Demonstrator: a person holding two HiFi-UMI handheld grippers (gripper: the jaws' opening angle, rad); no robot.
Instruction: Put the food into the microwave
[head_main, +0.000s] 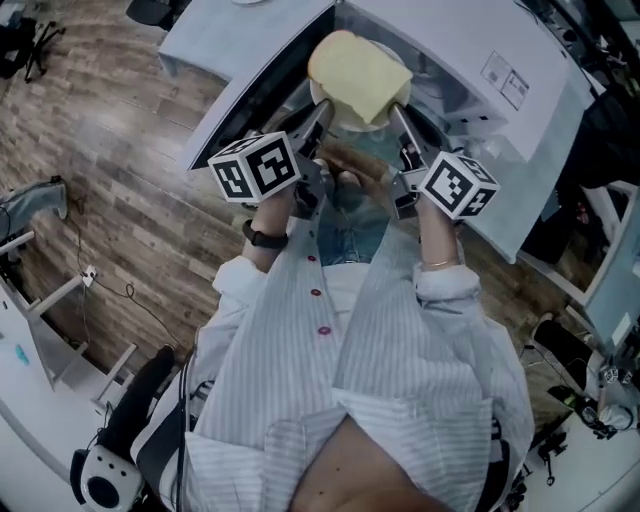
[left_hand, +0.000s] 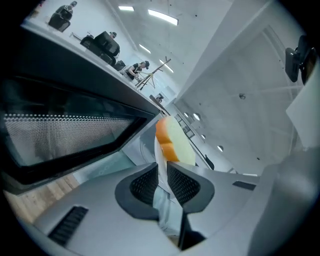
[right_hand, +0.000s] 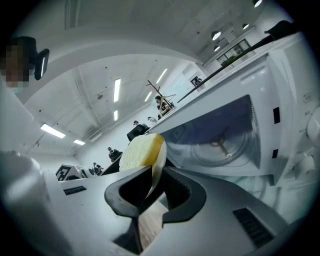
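A slice of yellow bread (head_main: 358, 72) lies on a small white plate (head_main: 352, 122), held in the air in front of the open white microwave (head_main: 480, 95). My left gripper (head_main: 320, 118) is shut on the plate's left rim and my right gripper (head_main: 399, 115) on its right rim. In the left gripper view the thin plate rim (left_hand: 161, 150) runs between the pads of the left gripper (left_hand: 163, 175), with the bread (left_hand: 172, 142) beyond it. In the right gripper view the right gripper (right_hand: 157, 186) clamps the plate rim (right_hand: 159, 161); the bread (right_hand: 140, 151) sits beside the microwave cavity and its glass turntable (right_hand: 220, 146).
The microwave door (head_main: 255, 85) stands swung open to the left; its dark window (left_hand: 65, 132) fills the left of the left gripper view. The control panel (right_hand: 305, 130) is at the cavity's right. Wooden floor (head_main: 110, 180) lies below; a chair and a cable are at lower left.
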